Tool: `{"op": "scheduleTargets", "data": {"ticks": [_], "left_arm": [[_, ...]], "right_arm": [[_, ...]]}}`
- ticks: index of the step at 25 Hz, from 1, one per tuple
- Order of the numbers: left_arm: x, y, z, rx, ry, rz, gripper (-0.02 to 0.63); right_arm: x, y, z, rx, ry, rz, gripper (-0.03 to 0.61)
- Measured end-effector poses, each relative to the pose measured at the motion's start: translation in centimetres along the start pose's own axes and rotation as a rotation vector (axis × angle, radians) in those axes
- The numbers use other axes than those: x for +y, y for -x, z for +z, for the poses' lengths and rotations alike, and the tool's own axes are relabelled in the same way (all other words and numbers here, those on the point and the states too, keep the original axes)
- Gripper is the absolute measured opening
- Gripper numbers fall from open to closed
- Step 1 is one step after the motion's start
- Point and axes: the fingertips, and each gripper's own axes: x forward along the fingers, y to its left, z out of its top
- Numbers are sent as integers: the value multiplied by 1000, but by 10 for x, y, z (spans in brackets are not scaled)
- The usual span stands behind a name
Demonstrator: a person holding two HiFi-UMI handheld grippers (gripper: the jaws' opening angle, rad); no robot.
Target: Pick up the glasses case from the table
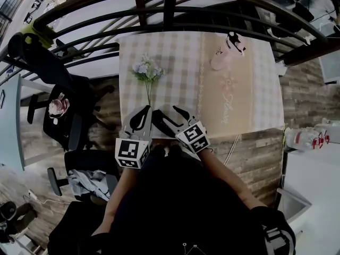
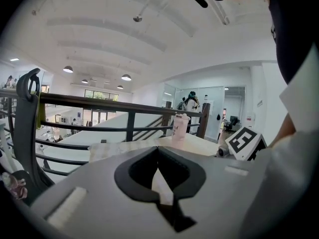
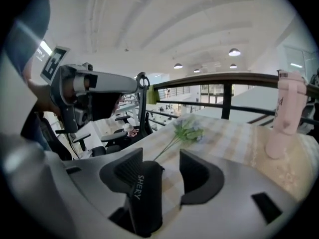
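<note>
table [image 1: 175, 57] with checked cloth abuts dark railing [image 1: 169, 9]; wood-plank floor [image 1: 255, 158], black office chairs [image 1: 53, 68] (left side), round ceiling lamps [image 2: 126, 77] lit.

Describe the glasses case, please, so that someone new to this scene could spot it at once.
Start at the checked table beside the dark railing. At its near edge, the glasses case sits between the open jaws of the right gripper. It is black with pale lettering, unlike the pale flowers and the pink bottle farther along.
</note>
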Motion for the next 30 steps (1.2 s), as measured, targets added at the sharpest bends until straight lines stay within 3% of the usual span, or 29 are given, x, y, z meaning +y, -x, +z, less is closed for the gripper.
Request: {"op": "scheduleTargets", "data": {"ticks": [15,30], "left_arm": [[1,6,-23,75,24,6,12],[7,17,-25,85,25,25,12]], "right_arm": [[32,-15,-51,274,-20,137,255],[41,-24,-81,463,70,151,323]]}}
